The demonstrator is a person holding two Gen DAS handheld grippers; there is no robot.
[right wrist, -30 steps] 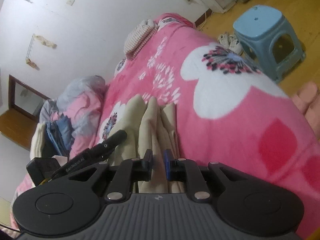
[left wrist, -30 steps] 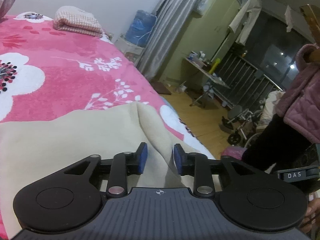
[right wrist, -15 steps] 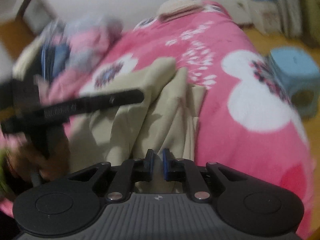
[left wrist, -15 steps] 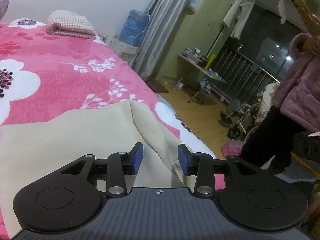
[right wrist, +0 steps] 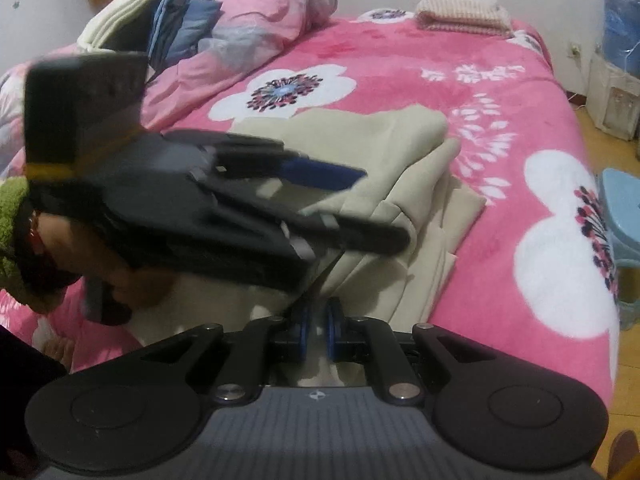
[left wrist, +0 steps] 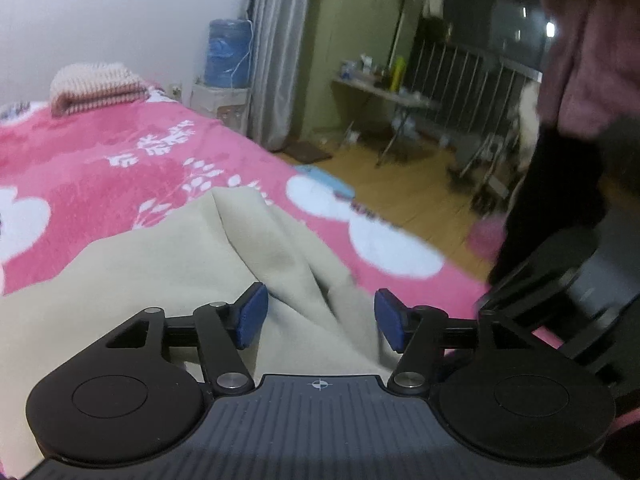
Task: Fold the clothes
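Note:
A beige garment (left wrist: 168, 264) lies partly folded on the pink flowered bedspread (left wrist: 100, 160). My left gripper (left wrist: 316, 318) is open just above its creased edge, with nothing between the pads. In the right wrist view the garment (right wrist: 360, 148) lies in layered folds. My right gripper (right wrist: 318, 330) is shut on a fold of the beige cloth at its near edge. The left gripper (right wrist: 320, 184) shows there too, blurred, hovering over the garment's left part.
A folded knitted item (left wrist: 94, 86) lies at the bed's far end. A heap of bedding (right wrist: 224, 16) is at the back left of the bed. A blue stool (right wrist: 622, 208) stands right of the bed. A person in a pink jacket (left wrist: 588, 52) stands beside it.
My left gripper has opened wide and let go of the beige cloth. My right gripper has swung round, still shut on the garment's edge.

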